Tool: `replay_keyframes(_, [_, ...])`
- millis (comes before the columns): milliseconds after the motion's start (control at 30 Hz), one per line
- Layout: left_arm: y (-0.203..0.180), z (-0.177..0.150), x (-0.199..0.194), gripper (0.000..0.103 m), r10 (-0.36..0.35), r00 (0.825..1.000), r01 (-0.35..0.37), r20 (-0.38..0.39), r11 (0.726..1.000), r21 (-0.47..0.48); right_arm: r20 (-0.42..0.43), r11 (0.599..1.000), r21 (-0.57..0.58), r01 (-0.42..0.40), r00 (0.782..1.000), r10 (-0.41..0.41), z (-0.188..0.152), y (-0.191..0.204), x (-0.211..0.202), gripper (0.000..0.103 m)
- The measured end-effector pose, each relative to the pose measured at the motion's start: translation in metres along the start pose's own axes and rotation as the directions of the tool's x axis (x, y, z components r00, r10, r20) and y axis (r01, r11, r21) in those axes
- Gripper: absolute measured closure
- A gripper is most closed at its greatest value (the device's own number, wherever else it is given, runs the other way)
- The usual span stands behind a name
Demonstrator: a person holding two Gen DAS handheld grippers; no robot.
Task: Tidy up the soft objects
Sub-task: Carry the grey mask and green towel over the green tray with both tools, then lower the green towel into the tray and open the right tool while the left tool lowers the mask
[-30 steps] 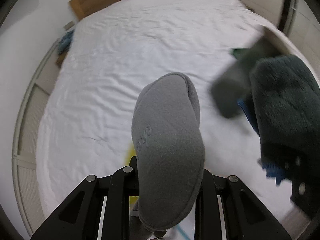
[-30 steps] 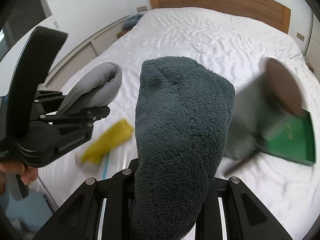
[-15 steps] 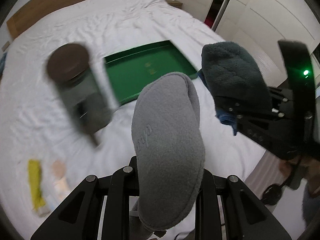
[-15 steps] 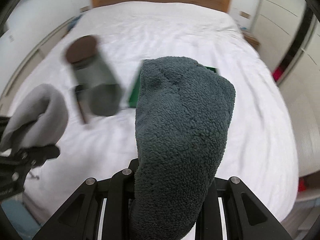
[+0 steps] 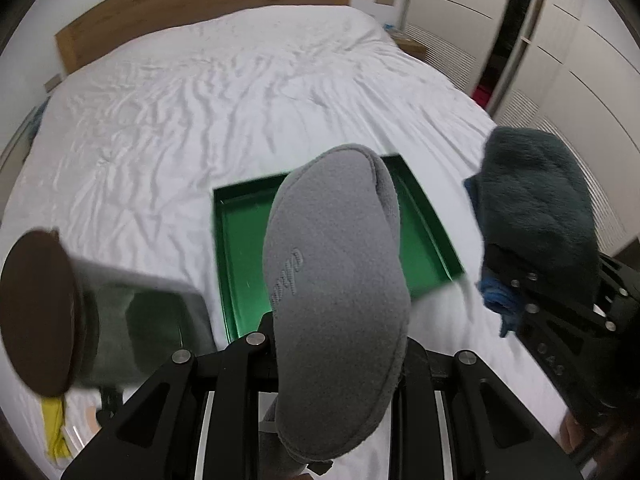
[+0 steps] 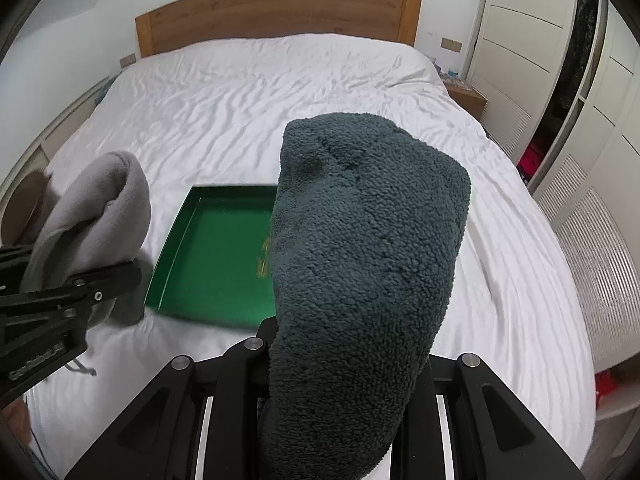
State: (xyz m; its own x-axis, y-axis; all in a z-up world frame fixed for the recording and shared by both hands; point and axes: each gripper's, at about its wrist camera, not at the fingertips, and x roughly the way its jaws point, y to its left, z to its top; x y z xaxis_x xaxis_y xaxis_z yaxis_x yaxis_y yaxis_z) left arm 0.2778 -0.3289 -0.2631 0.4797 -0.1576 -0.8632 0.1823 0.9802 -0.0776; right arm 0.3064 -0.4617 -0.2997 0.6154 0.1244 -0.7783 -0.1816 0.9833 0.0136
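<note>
A grey slipper (image 5: 336, 280) stands sole-up in my left gripper (image 5: 338, 344), which is shut on its heel end. My right gripper (image 6: 344, 344) is shut on a dark teal fleece slipper (image 6: 368, 260). Both hang side by side above the near part of a white bed (image 5: 200, 100). An open green tray (image 6: 212, 256) lies on the bed just beyond and below both slippers, its inside bare. In the left wrist view the teal slipper (image 5: 536, 208) is at the right; in the right wrist view the grey slipper (image 6: 96, 216) is at the left.
A blurred glass jar with a brown lid (image 5: 36, 312) lies left of the tray. A yellow item (image 5: 54, 428) sits near the bed's front left edge. A wooden headboard (image 6: 276, 12) closes the far end; white wardrobe doors (image 6: 560, 80) and a nightstand (image 6: 466, 98) stand to the right.
Both grippers have swung across the bed with their slippers still held. The green tray now sits centred beneath them, and the jar has slid to the left edge of the left wrist view.
</note>
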Motion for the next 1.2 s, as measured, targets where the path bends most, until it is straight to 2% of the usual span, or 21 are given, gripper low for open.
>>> replay_keyframes(267, [0.008,0.011,0.050,0.083,0.085,0.996,-0.084,0.017,0.996,-0.026,0.032,1.000,0.012,-0.004,0.999,0.004,0.004,0.000,0.062,0.080])
replay_keyframes(333, [0.008,0.012,0.062,0.083,0.102,0.995,-0.101,0.006,0.994,-0.032,0.018,0.999,0.027,-0.027,0.999,0.026,0.007,-0.004,0.079,0.080])
replay_keyframes(467, [0.010,0.015,0.088,0.083,0.127,0.992,-0.127,-0.009,0.991,-0.043,-0.024,1.000,-0.002,-0.010,1.000,0.010,0.011,0.000,0.128,0.080])
replay_keyframes(733, [0.019,0.015,0.128,0.083,0.174,0.984,-0.176,-0.049,0.983,-0.055,-0.100,0.999,-0.044,-0.011,0.995,0.006,0.018,0.011,0.195,0.079])
replay_keyframes(833, [0.021,0.012,0.141,0.083,0.188,0.980,-0.191,-0.069,0.980,-0.048,-0.124,0.999,-0.040,-0.012,0.992,0.007,0.032,0.016,0.219,0.079])
replay_keyframes(1033, [0.024,0.007,0.160,0.083,0.186,0.977,-0.192,-0.107,0.980,-0.057,-0.163,0.999,-0.041,0.008,0.987,-0.015,0.038,0.006,0.234,0.079])
replay_keyframes(1200, [0.026,0.006,0.167,0.082,0.186,0.975,-0.195,-0.117,0.978,-0.068,-0.164,0.999,-0.051,0.004,0.986,-0.013,0.045,0.005,0.249,0.078])
